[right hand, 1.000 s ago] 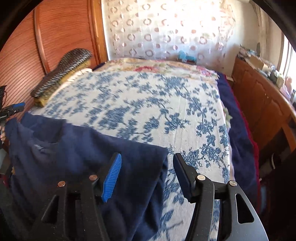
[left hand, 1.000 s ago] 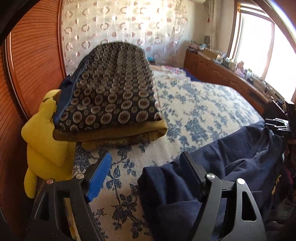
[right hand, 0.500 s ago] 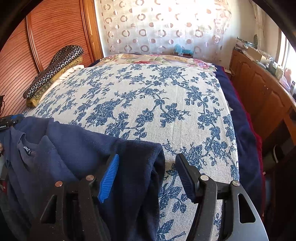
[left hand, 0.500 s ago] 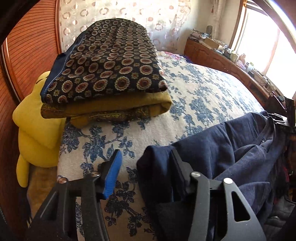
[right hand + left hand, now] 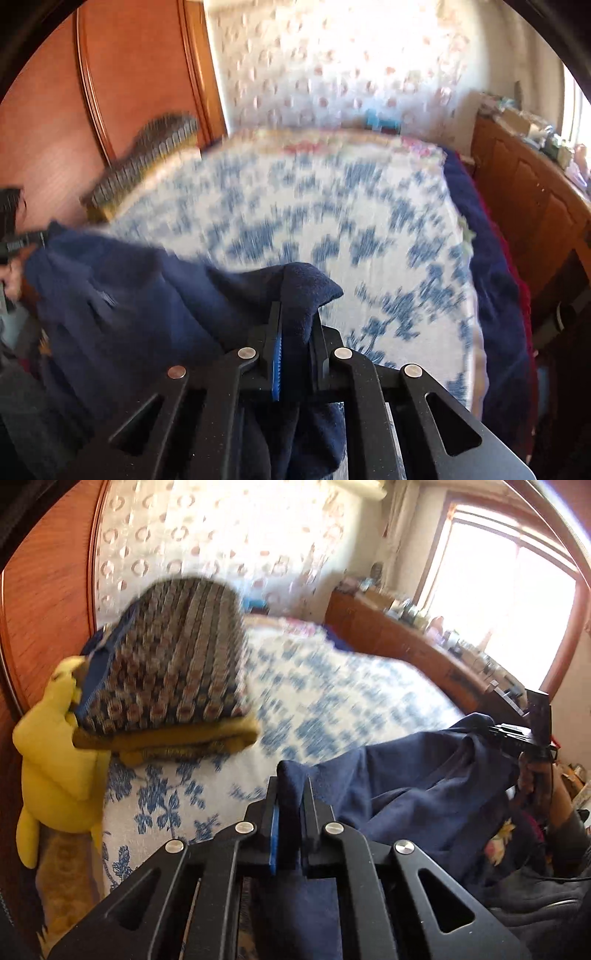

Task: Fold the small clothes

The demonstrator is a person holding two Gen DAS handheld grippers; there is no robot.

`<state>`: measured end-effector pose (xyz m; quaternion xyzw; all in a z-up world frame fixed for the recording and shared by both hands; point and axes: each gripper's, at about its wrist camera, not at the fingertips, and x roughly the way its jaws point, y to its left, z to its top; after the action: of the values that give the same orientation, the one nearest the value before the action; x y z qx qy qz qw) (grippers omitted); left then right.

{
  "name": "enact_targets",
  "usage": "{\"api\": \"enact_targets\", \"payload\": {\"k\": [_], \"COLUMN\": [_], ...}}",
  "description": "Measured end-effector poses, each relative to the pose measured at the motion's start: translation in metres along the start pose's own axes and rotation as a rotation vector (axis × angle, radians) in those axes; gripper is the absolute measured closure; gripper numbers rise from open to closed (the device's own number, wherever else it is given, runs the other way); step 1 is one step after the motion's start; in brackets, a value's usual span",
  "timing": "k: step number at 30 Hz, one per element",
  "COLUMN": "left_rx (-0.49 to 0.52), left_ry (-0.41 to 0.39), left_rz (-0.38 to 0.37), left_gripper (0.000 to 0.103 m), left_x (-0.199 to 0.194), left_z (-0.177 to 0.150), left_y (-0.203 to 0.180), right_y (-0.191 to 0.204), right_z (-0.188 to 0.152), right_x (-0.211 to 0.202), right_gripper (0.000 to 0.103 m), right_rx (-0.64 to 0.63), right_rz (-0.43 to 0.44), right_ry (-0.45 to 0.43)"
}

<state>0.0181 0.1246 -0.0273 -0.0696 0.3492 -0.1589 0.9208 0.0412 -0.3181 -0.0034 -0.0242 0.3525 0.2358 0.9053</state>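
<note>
A navy blue garment (image 5: 424, 786) hangs stretched between my two grippers above the near edge of the bed. In the left wrist view my left gripper (image 5: 290, 786) has its jaws closing tight on one corner of the cloth, which sticks up between the pads. In the right wrist view my right gripper (image 5: 295, 314) is closing on the other corner of the navy garment (image 5: 129, 295), and a fold bulges out over its fingers. Each gripper also shows small at the far end of the cloth in the other's view: the right gripper (image 5: 517, 738), the left gripper (image 5: 22, 240).
The bed has a white cover with blue flowers (image 5: 295, 203). A folded stack of patterned and mustard cloth (image 5: 166, 664) lies at its left edge, beside a yellow plush toy (image 5: 55, 757). A wooden panel (image 5: 44, 590) stands left, a cluttered wooden dresser (image 5: 535, 192) right.
Both grippers went from open around the garment's corners to clamped on them. Both have lifted a little, and the cloth now hangs raised off the bed between them.
</note>
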Motion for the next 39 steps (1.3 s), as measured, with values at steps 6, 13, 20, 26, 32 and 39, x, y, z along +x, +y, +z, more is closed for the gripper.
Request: {"api": "enact_targets", "payload": {"k": [6,13,20,26,32,39], "left_rx": [0.052,0.112,0.127,0.120,0.108,0.106], "left_ry": [-0.146,-0.334,-0.471,-0.547,-0.537,-0.437], "left_rz": [-0.021,-0.021,-0.011,0.008,0.043,0.132], "left_gripper": [0.094,0.095,0.095,0.095,0.095,0.094], "left_x": [-0.051,-0.121,-0.168,-0.190,-0.167,-0.053], "left_z": [0.026,0.058,0.087,0.111,0.143,0.180], "left_y": [-0.031,-0.057,-0.063,-0.053,-0.033,-0.005], "right_y": [0.016,0.030,0.043,0.050,0.041,0.015], "right_z": [0.011,0.026,0.049,0.065,0.093,0.137], "right_x": [-0.074,-0.150,-0.220,-0.266,-0.268,-0.161], "right_gripper": [0.093,0.093,0.093,0.093,0.093,0.093], "right_rx": [-0.043,-0.087,-0.147,-0.199,-0.209,-0.144], "right_rz": [0.009,0.018,0.022,0.003,-0.050,-0.125], "right_ry": [-0.158,-0.307,-0.444,-0.528,-0.547,-0.376]}}
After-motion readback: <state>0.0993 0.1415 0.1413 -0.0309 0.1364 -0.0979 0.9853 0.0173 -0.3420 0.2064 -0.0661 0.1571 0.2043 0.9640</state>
